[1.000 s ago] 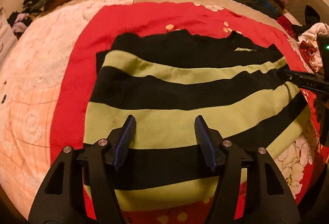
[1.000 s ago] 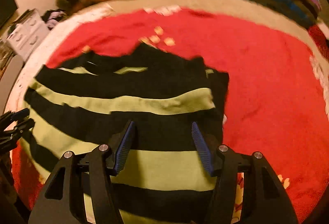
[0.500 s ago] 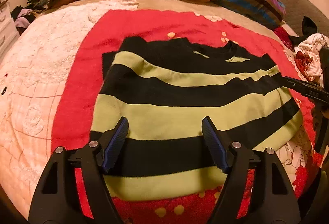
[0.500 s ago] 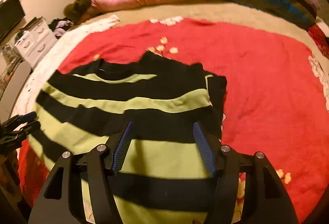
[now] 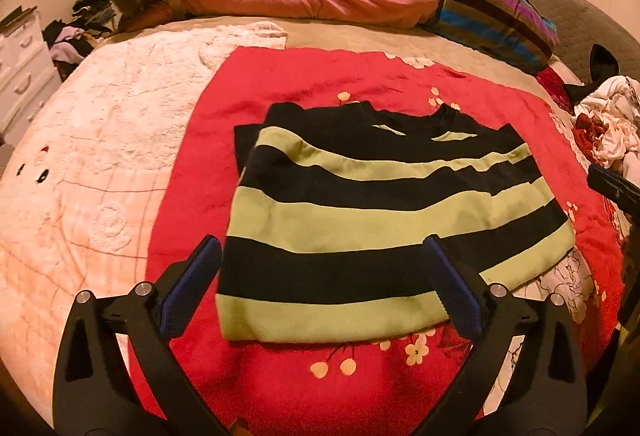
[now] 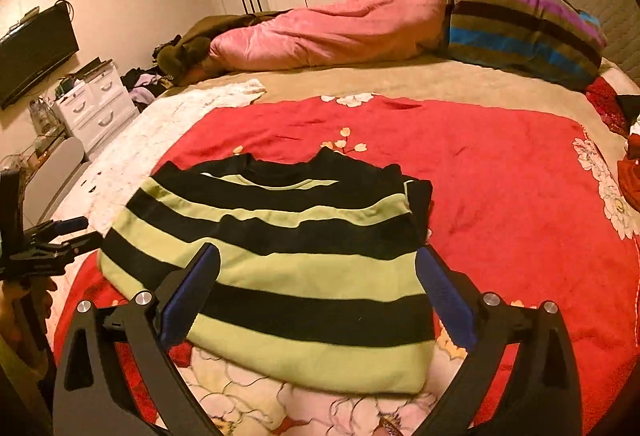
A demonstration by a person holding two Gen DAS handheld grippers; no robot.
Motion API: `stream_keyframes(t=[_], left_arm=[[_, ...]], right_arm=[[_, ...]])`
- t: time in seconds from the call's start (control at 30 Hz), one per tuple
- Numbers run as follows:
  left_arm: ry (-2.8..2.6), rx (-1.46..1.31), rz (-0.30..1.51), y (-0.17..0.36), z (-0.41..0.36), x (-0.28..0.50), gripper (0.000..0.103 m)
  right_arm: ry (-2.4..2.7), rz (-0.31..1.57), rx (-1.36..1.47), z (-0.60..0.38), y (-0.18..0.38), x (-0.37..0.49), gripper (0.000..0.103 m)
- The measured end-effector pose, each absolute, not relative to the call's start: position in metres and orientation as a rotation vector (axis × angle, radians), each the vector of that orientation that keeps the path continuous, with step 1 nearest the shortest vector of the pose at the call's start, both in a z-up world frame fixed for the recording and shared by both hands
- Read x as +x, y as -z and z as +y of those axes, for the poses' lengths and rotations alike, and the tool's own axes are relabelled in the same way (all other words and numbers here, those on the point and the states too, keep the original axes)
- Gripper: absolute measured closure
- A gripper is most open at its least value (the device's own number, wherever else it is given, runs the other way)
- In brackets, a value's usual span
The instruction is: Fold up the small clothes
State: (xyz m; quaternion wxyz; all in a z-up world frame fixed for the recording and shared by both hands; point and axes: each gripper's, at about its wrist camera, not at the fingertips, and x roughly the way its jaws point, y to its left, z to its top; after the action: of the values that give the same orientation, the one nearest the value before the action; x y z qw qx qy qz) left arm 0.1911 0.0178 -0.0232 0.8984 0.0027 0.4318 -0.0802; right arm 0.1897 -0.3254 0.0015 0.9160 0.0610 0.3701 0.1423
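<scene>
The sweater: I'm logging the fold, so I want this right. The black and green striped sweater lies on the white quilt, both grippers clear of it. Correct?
Not quite. The sweater lies on the red blanket, not the white quilt beside it; the left wrist view shows this. Both the left gripper and right gripper are clear of it, jaws opening.

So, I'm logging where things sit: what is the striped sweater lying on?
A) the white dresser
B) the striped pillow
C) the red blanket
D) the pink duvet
C: the striped sweater lies flat on the red blanket, with red showing around its edges in both views.
</scene>
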Motion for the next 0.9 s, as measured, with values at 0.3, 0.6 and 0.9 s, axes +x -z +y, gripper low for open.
stream_keyframes(t=[0.3,0.6,0.9], left_arm=[[0.139,0.011,0.898,0.018,0.026,0.183,0.009],[0.112,-0.001,0.910,0.021,0.045,0.171,0.009],[0.071,-0.046,0.928,0.027,0.072,0.162,0.009]], right_arm=[[-0.334,0.771,0.065,-0.295,-0.006,0.168,0.005],[-0.397,0.791,0.002,-0.252,-0.001,0.150,0.005],[-0.483,0.806,-0.134,-0.192,0.013,0.129,0.005]])
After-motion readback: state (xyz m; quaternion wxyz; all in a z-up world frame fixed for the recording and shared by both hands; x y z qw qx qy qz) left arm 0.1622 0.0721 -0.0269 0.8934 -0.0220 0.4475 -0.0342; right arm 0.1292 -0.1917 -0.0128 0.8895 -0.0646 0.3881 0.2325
